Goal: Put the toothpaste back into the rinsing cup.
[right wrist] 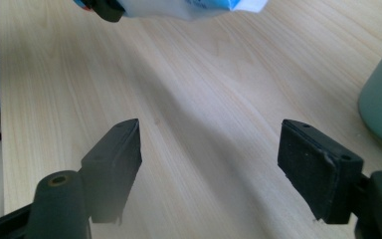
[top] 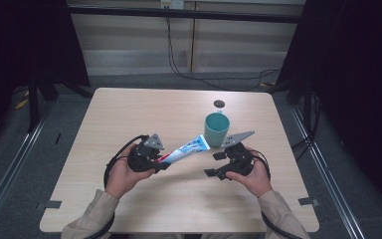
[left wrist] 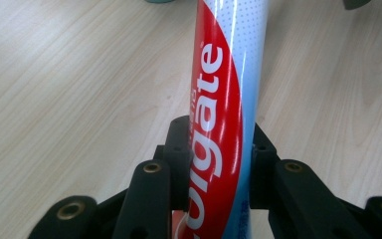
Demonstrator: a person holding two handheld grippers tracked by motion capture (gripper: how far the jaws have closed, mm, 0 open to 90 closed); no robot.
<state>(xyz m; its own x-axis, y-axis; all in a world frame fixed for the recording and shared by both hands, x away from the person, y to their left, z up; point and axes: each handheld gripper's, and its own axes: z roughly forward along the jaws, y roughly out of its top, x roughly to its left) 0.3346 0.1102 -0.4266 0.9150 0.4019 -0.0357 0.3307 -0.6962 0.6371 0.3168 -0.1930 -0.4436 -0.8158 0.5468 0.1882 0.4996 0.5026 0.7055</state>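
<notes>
- Gripping the Colgate toothpaste tube [left wrist: 219, 124] with my left gripper [top: 151, 158], just left of centre in the high view; its jaws are clamped on the tube's red, lower end.
- In the left gripper view the tube runs straight up the middle of the frame, red band with white lettering on the left, pale blue on the right, pinched between both black pads.
- From above, the tube [top: 189, 149] slants up and to the right, its flat crimped end close beside the teal cup [top: 216, 128].
- My right gripper [top: 219, 164] sits right of centre, jaws spread wide with only bare wooden table [right wrist: 204, 99] between them.
- Small dark round object [top: 219, 103] lies above the cup, apart from it.
</notes>
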